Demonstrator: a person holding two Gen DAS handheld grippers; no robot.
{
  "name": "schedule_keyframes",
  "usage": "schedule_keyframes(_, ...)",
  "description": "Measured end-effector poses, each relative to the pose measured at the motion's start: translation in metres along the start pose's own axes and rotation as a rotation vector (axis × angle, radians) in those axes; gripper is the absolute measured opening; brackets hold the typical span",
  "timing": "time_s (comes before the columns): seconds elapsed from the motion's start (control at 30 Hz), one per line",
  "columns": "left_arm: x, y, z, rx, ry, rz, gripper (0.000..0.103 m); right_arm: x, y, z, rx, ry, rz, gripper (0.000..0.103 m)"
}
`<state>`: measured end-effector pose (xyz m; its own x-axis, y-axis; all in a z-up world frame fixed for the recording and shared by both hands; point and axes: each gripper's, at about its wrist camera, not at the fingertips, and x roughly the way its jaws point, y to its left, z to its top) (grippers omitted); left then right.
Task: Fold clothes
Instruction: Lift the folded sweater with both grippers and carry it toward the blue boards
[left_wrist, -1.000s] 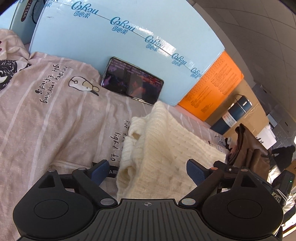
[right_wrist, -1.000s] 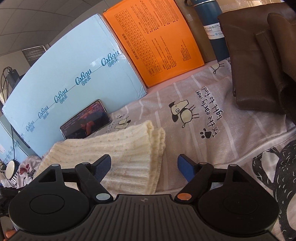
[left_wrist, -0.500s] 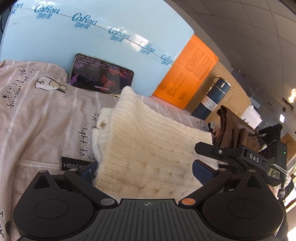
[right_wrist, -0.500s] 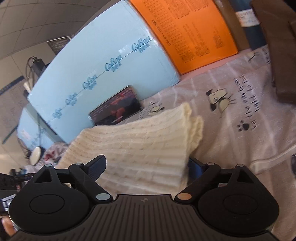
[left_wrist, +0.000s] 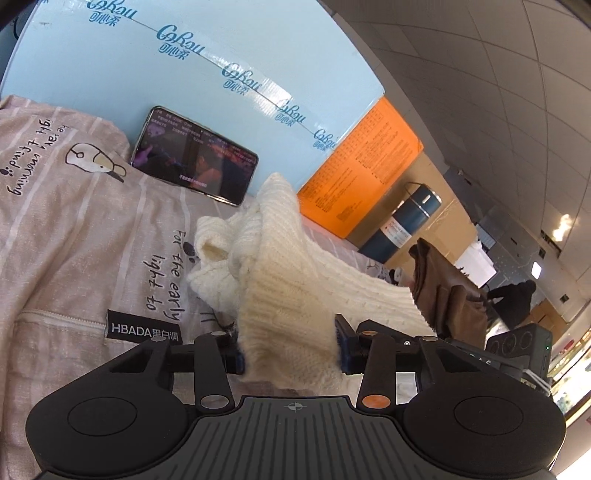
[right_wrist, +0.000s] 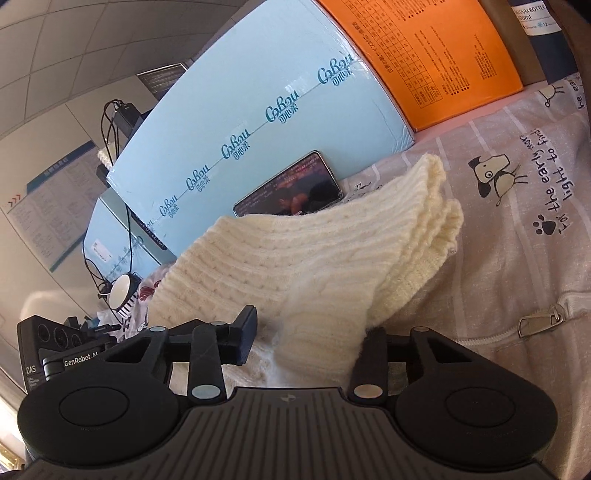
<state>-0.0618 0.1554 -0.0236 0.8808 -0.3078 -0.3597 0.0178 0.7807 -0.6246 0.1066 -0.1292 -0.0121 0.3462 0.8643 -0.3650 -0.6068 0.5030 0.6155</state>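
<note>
Cream knit sweater (left_wrist: 295, 295), bunched at frame centre on the printed sheet (left_wrist: 74, 236), sits between both closing tongs, left (left_wrist: 290, 354) and right (right_wrist: 308, 338); its thick layers could slip free or drag toward the phone (left_wrist: 195, 171).

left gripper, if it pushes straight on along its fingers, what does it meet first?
The cream knit sweater: its edge already sits between the closing jaws of the left gripper. Past that bunched fold, probably the phone leaning on the blue box, though depth is unclear.
</note>
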Motion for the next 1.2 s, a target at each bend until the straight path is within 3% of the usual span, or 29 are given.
schedule_keyframes(0.2, -0.031, -0.005, 0.015, 0.016, -0.108, -0.029, 0.040, -0.008, 0.028, 0.003, -0.060, -0.075, 0.069, 0.031)
schedule_keyframes(0.37, -0.076, -0.014, 0.036, 0.076, -0.277, -0.019, 0.040, -0.004, 0.073, 0.019, -0.042, -0.152, 0.129, 0.031)
schedule_keyframes(0.47, -0.110, -0.009, 0.049, 0.119, -0.349, 0.011, 0.040, 0.006, 0.103, 0.029, -0.069, -0.191, 0.181, 0.029)
schedule_keyframes(0.77, -0.201, 0.033, 0.075, 0.197, -0.541, 0.158, 0.041, 0.093, 0.195, 0.032, -0.098, -0.166, 0.316, 0.028)
schedule_keyframes(0.87, -0.216, 0.069, 0.078, 0.156, -0.593, 0.184, 0.041, 0.134, 0.211, 0.029, -0.084, -0.115, 0.343, 0.028)
schedule_keyframes(1.07, -0.233, 0.141, 0.083, -0.065, -0.626, 0.208, 0.041, 0.214, 0.235, 0.005, -0.129, -0.027, 0.330, 0.028)
schedule_keyframes(1.2, -0.228, 0.165, 0.083, -0.106, -0.621, 0.318, 0.041, 0.253, 0.242, -0.012, -0.178, 0.004, 0.296, 0.028)
